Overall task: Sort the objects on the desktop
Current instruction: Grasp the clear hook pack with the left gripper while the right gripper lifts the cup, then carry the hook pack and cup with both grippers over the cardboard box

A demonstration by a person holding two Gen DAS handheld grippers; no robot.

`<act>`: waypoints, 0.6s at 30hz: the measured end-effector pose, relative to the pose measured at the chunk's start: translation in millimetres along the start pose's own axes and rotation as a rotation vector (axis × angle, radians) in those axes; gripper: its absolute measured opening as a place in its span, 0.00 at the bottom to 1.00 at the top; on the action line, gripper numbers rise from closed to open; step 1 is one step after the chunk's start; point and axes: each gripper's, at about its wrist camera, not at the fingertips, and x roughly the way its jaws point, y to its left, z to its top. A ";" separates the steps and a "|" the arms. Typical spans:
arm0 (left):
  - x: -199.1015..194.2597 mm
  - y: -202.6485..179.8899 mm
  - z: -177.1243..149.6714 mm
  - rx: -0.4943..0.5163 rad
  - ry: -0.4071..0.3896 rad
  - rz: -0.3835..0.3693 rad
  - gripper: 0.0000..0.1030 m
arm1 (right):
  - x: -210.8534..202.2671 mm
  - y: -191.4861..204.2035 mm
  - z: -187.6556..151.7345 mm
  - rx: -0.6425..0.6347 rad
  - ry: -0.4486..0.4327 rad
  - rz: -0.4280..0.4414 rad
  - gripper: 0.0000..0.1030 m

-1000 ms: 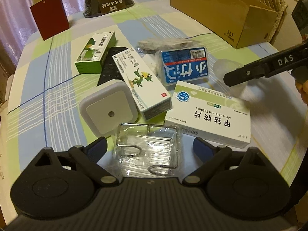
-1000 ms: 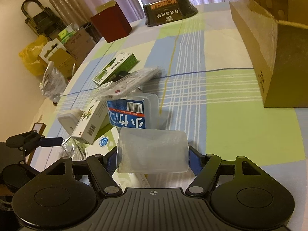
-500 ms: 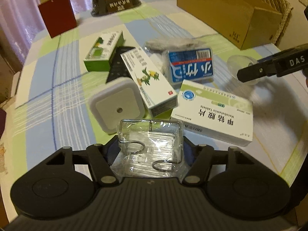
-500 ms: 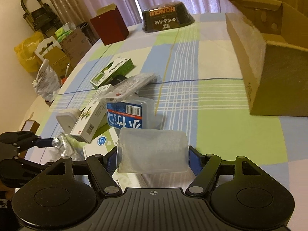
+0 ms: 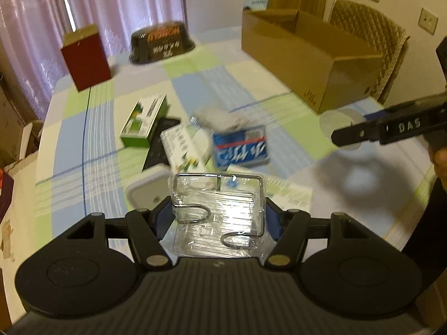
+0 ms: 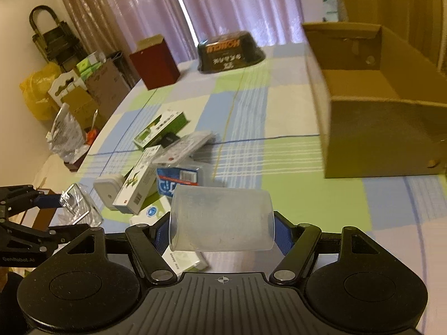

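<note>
Both grippers have lifted up from the table [image 5: 92, 128]. Left view: the left gripper [image 5: 218, 217] squeezes the wrapped wire rack [image 5: 218, 212], maybe in plastic. Right view: the right gripper [image 6: 222, 223] pinches the clear cup [image 6: 220, 217], near the cardboard box [image 6: 377, 128].

The bench [image 6: 279, 195] wears a blue, green and cream check. A brown cardboard box [image 6: 385, 128], dark red box [image 6: 155, 61] and green-white carton [image 5: 144, 124] sit on it.

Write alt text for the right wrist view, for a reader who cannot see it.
The right gripper holds a clear plastic cup on its side above a checked tablecloth. An open cardboard box stands ahead to the right; small boxes lie in a pile to the left, where the left gripper holds a plastic-wrapped wire rack.
</note>
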 end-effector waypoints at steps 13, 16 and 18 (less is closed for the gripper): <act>6.0 -61.4 80.6 0.069 -0.100 -0.083 0.60 | -63.6 -48.9 46.4 0.031 -0.132 -0.117 0.69; 13.8 -76.6 105.4 0.096 -0.126 -0.105 0.60 | -72.3 -66.4 65.8 0.028 -0.161 -0.150 0.69; 20.3 -85.4 122.0 0.107 -0.142 -0.122 0.60 | -71.8 -78.0 76.1 0.024 -0.165 -0.168 0.69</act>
